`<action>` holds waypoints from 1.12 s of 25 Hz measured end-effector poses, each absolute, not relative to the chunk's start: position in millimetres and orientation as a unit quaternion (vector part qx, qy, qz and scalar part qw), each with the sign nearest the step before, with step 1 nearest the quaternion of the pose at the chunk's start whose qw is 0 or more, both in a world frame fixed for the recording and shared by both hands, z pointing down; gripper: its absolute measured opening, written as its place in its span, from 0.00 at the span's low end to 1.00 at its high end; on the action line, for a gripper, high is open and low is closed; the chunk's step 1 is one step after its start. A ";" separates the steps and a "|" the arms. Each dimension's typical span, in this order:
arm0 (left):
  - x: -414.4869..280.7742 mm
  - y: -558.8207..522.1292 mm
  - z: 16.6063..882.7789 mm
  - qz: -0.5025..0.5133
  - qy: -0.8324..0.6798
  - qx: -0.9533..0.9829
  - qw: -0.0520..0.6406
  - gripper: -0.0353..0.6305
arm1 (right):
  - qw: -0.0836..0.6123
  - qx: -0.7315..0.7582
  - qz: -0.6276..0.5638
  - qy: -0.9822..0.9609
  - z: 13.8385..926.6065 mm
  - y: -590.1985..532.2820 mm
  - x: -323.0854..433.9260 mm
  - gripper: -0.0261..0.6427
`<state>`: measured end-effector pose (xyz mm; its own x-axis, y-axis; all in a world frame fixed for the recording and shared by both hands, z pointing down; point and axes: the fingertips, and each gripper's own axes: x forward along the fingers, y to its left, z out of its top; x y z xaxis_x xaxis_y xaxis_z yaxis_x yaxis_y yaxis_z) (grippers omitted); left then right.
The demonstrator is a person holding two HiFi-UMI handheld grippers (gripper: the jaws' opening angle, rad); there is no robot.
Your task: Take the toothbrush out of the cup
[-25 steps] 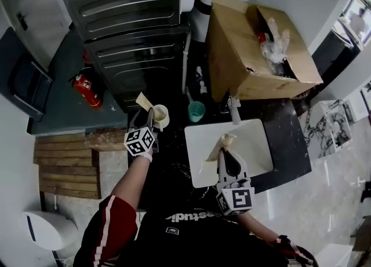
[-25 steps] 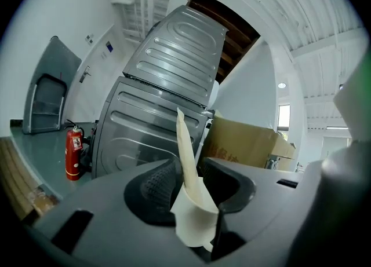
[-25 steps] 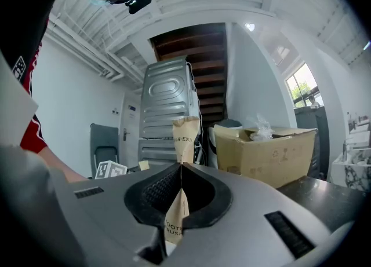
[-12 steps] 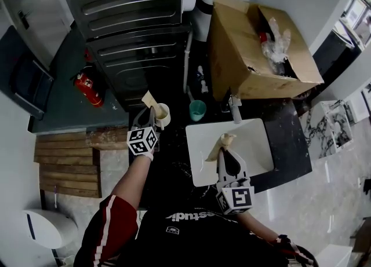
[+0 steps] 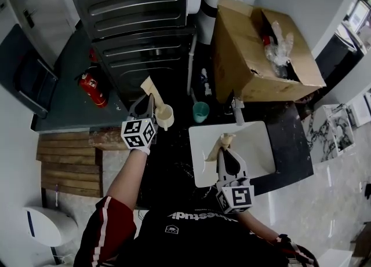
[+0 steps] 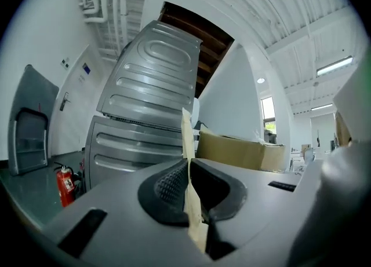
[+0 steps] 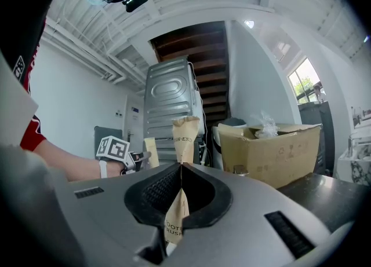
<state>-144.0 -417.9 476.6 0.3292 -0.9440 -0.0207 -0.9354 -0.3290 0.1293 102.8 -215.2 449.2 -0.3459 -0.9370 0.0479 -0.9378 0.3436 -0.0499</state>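
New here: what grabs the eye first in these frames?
The left gripper, whose jaws have just been closing on a paper packet, holds it beside the cream cup; the right gripper pinches a toothbrush packet over the white sink. An open cardboard box crowds the counter behind the sink, and a red fire extinguisher sits at far left.

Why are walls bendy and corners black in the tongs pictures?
Left gripper view: the wide lens curves the grey ribbed metal appliance and leaves black corners. Right gripper view: same bending, with bright glare at the tall glass window. Head view: sharper, but the black stone counter looks dim.
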 end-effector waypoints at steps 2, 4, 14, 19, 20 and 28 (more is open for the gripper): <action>-141.3 -417.6 459.2 -0.040 -0.571 0.819 0.030 0.09 | 0.004 0.570 0.036 -0.821 450.0 -216.4 101.1 0.10; -140.1 -417.9 452.4 -0.036 -0.568 0.822 0.024 0.09 | 0.005 0.568 0.037 -0.822 450.0 -217.7 99.4 0.10; -144.1 -403.5 465.6 -0.033 -0.570 0.820 0.043 0.09 | 0.006 0.560 0.040 -0.827 453.2 -222.8 93.7 0.10; -142.7 -387.2 464.4 -0.030 -0.570 0.820 0.041 0.09 | 0.008 0.557 0.038 -0.829 454.0 -222.9 93.3 0.10; -141.6 -382.4 464.2 -0.030 -0.569 0.821 0.041 0.09 | 0.008 0.557 0.038 -0.830 454.2 -223.3 93.0 0.10; -137.6 -324.6 455.2 -0.039 -0.562 0.826 0.036 0.09 | 0.010 0.552 0.040 -0.833 457.4 -229.1 89.8 0.10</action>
<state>-137.6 -324.6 455.2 0.3661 -0.9303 -0.0243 -0.9247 -0.3666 0.1030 89.8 -229.1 457.4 -0.3896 -0.9190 0.0612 -0.9206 0.3866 -0.0557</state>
